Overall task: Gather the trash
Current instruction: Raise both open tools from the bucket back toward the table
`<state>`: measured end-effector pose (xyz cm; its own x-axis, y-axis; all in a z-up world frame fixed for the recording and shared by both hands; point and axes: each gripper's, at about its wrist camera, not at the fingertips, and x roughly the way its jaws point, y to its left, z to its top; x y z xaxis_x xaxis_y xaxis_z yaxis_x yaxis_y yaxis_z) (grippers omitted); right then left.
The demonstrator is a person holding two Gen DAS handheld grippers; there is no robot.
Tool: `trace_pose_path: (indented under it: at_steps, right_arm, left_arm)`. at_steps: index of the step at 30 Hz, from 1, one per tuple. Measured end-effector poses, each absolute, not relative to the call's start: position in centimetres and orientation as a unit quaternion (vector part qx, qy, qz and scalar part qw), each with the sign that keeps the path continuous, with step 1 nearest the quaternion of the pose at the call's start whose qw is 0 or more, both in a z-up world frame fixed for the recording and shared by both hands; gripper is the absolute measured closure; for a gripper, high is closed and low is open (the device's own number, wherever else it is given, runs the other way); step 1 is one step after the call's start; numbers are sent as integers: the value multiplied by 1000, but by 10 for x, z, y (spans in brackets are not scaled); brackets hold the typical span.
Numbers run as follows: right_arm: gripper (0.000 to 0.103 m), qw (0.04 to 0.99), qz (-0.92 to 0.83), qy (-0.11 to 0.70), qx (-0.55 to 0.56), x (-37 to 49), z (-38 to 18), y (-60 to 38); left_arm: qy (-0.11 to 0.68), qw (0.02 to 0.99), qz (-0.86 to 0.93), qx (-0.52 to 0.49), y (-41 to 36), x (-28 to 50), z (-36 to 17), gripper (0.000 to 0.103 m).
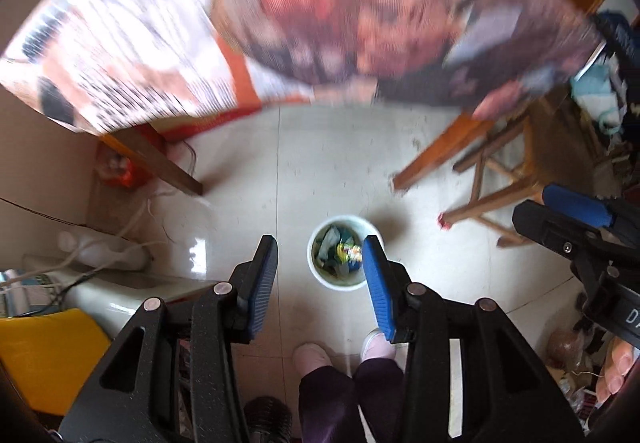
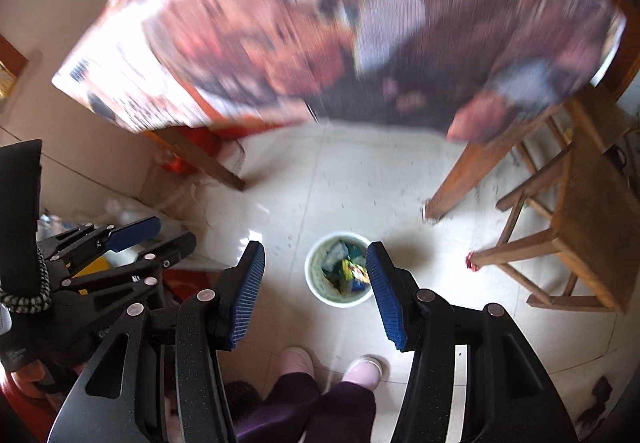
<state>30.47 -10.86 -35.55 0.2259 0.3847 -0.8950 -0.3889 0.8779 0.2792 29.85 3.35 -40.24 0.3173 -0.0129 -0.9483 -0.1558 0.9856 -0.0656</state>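
A small white bin (image 1: pixel 345 251) (image 2: pixel 339 269) stands on the pale tiled floor far below, filled with crumpled wrappers (image 1: pixel 347 251) (image 2: pixel 347 270) in green, yellow and blue. My left gripper (image 1: pixel 320 259) hangs high above it, open, with nothing between its blue pads. My right gripper (image 2: pixel 315 265) is also high above the bin, open and empty. Each gripper shows at the side of the other's view: the right gripper (image 1: pixel 576 211) and the left gripper (image 2: pixel 132 229).
A table with a printed cloth (image 1: pixel 280 11) (image 2: pixel 340 23), blurred, spans the top; its wooden legs (image 1: pixel 436 151) (image 2: pixel 464 179) flank the bin. A wooden stool (image 2: pixel 580 227) stands right. The person's slippered feet (image 2: pixel 320 361) are below. A yellow object (image 1: pixel 44 355) and cables lie left.
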Motion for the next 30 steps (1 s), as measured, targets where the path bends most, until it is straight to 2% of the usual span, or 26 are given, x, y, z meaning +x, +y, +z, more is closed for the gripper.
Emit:
trace_pose_path:
  at_steps: [11,17,24,27,28,29,30]
  right_arm:
    - [54,843,238,483,17,262,-182,-117]
    - [54,872,237,427,20,238,-107,-110]
    - [54,898,232,373,23,215,-60,-104]
    - [54,905,229,357,22,214,-48,-103]
    - [53,907,227,353,23,214,-44,-104]
    - [45,910,224,348,23,215,-42,-104]
    - [31,913,219,342,26,217,-39,-105]
  left_arm:
    - [483,871,36,-82,55,259,-209,60]
    - [420,904,15,-78,62,236,-125,58]
    - [369,927,0,-70,71,213,-72,56]
    - [348,935,-4,-71,74,208,-55,49]
    - [342,937,-4,-71,74,208,-51,45]
    - [339,938,-4,-70,74,208,-49,42]
    - [336,939,-4,-68,74,209,-47,40]
